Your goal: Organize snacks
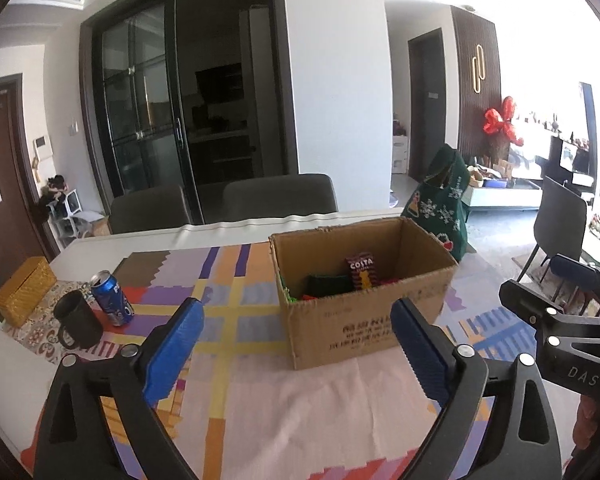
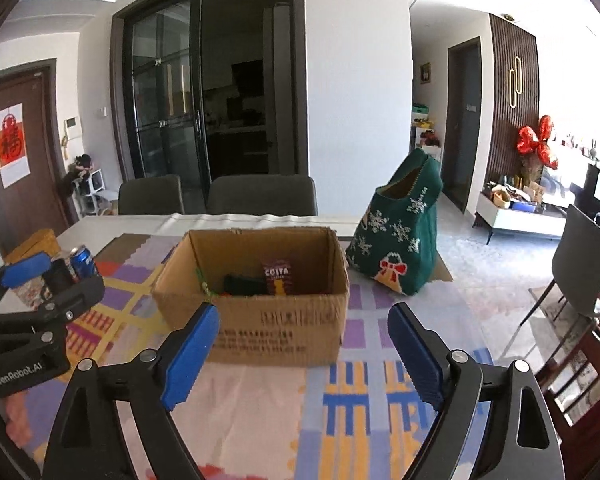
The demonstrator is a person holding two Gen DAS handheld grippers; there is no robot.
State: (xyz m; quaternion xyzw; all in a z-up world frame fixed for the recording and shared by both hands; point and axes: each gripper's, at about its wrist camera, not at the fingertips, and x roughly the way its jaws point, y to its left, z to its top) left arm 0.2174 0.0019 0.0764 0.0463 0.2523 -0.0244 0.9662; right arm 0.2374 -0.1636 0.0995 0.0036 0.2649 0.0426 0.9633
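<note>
An open cardboard box [image 1: 364,312] stands on the patterned tablecloth; it also shows in the right wrist view [image 2: 260,320]. Inside it a maroon Costa packet [image 1: 362,272] stands upright beside dark and green packets; the packet shows in the right wrist view too [image 2: 277,276]. My left gripper [image 1: 296,316] is open and empty, just in front of the box. My right gripper [image 2: 302,320] is open and empty, also in front of the box. A green Christmas bag [image 2: 400,236] stands at the box's right rear.
A blue Pepsi can [image 1: 112,298], a black mug [image 1: 78,320] and a yellow woven box [image 1: 24,290] sit at the table's left. Two grey chairs [image 1: 280,196] stand behind the table. The right gripper's body [image 1: 560,328] shows at the left view's right edge.
</note>
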